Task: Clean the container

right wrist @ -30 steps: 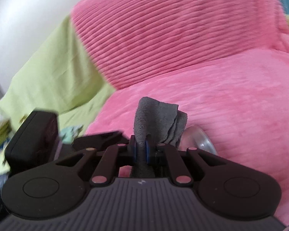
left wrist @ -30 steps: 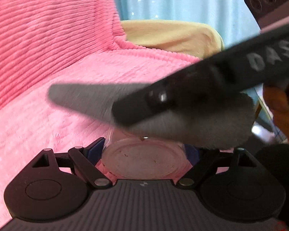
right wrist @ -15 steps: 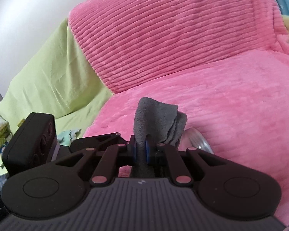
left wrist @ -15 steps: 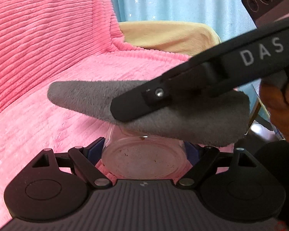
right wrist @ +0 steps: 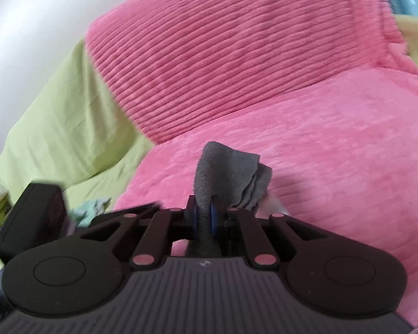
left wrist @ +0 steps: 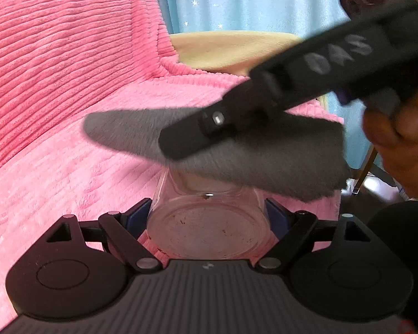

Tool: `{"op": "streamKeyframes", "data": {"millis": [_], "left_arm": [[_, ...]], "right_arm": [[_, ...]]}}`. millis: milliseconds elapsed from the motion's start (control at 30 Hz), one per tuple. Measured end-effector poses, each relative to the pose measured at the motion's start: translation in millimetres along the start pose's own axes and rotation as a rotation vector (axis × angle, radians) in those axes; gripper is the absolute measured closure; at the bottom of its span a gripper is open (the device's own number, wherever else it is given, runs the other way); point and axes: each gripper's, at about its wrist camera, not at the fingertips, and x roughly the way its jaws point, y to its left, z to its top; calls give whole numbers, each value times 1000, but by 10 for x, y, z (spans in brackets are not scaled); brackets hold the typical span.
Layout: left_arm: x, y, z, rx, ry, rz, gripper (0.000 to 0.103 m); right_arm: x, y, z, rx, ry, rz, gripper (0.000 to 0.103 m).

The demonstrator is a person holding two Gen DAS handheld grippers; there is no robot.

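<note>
Your left gripper (left wrist: 209,217) is clamped on the clear glass jar (left wrist: 209,222), base toward the camera, tilted down over the pink ribbed blanket (left wrist: 69,83). Your right gripper (right wrist: 203,217) pinches the grey cloth (right wrist: 228,172) tight, angled down across the jar's far end; cloth overhangs the mouth. Your right hand (left wrist: 398,144) grips its handle, right of the jar.

A clear glass container (left wrist: 207,222) is lying sideways, its round, speck-dotted base facing the camera. A folded grey cloth (left wrist: 264,158) is hanging just over its upper side, above pink bedding.
</note>
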Motion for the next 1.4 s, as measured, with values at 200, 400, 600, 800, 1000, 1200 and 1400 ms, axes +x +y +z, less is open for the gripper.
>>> {"op": "streamKeyframes", "data": {"millis": [200, 400, 600, 800, 1000, 1200, 1400], "left_arm": [[13, 71, 15, -60, 12, -20, 17], [77, 295, -7, -229, 55, -128, 17], [31, 26, 2, 4, 35, 14, 18], [8, -191, -65, 150, 26, 107, 18], [-9, -140, -79, 133, 15, 93, 18], [4, -149, -102, 155, 24, 96, 18], [4, -105, -82, 143, 23, 88, 18]], "right_arm": [[63, -83, 14, 42, -26, -17, 97], [24, -129, -47, 73, -48, -2, 97], [-44, -86, -59, 75, -43, -26, 96], [-62, 144, -154, -22, 16, 77, 96], [55, -52, 7, 12, -36, -39, 97], [3, 175, -136, -45, 22, 81, 96], [65, 1, 14, -23, 1, -2, 97]]}}
